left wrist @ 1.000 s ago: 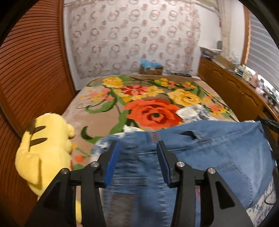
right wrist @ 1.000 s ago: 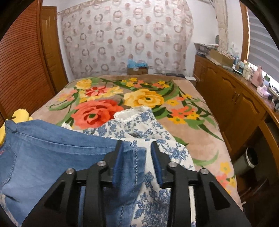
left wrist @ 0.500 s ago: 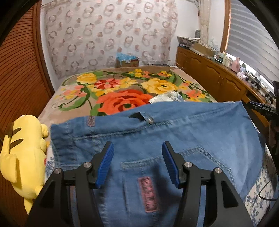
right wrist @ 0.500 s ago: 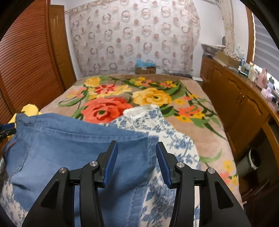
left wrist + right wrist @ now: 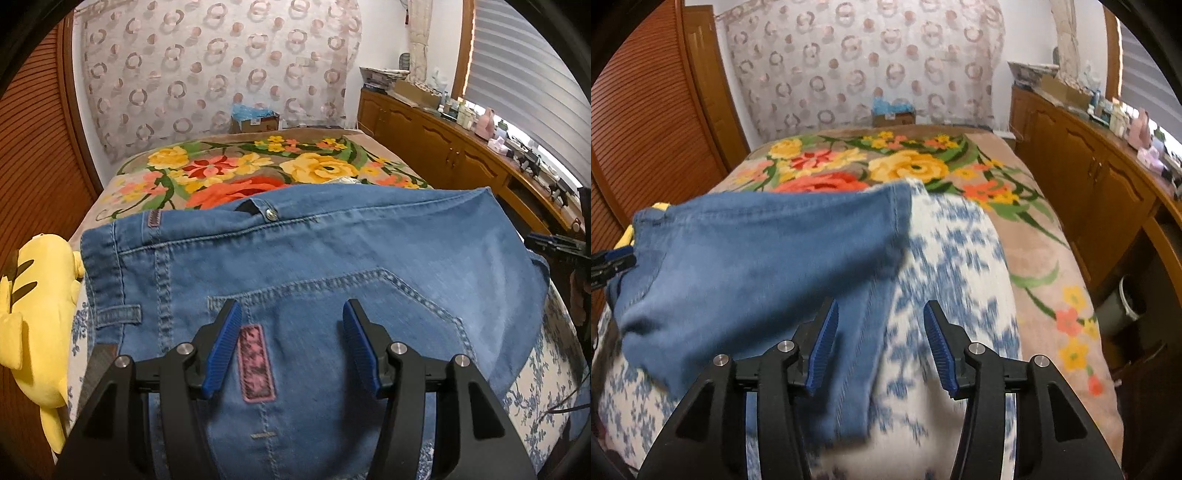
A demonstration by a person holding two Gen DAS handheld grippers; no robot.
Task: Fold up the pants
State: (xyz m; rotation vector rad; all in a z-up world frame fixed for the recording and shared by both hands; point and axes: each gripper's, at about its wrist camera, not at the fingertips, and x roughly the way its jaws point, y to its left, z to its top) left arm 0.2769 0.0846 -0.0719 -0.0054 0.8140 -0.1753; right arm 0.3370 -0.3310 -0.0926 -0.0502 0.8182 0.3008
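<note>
Blurred in the right wrist view: jeans (image 5: 750, 258) and blue-flowered cloth (image 5: 960, 266). Cut off by the bottom edge in both views: near end of jeans (image 5: 295, 258). Hidden under denim: most of the flowered cloth (image 5: 546, 369) and the blanket's (image 5: 258, 166) near part. Cropped at the left edge: yellow plush (image 5: 33, 314). Too small to tell: clutter on the counter (image 5: 461, 107).

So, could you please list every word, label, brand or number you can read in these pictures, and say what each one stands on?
No text can be read.
Pink patch on the jeans: dark marks, too blurred to read.
Small pink tab at the waistband: too small.
Cardboard box beyond the bed: label too small.
Bottles on the cabinet top: labels too small.
</note>
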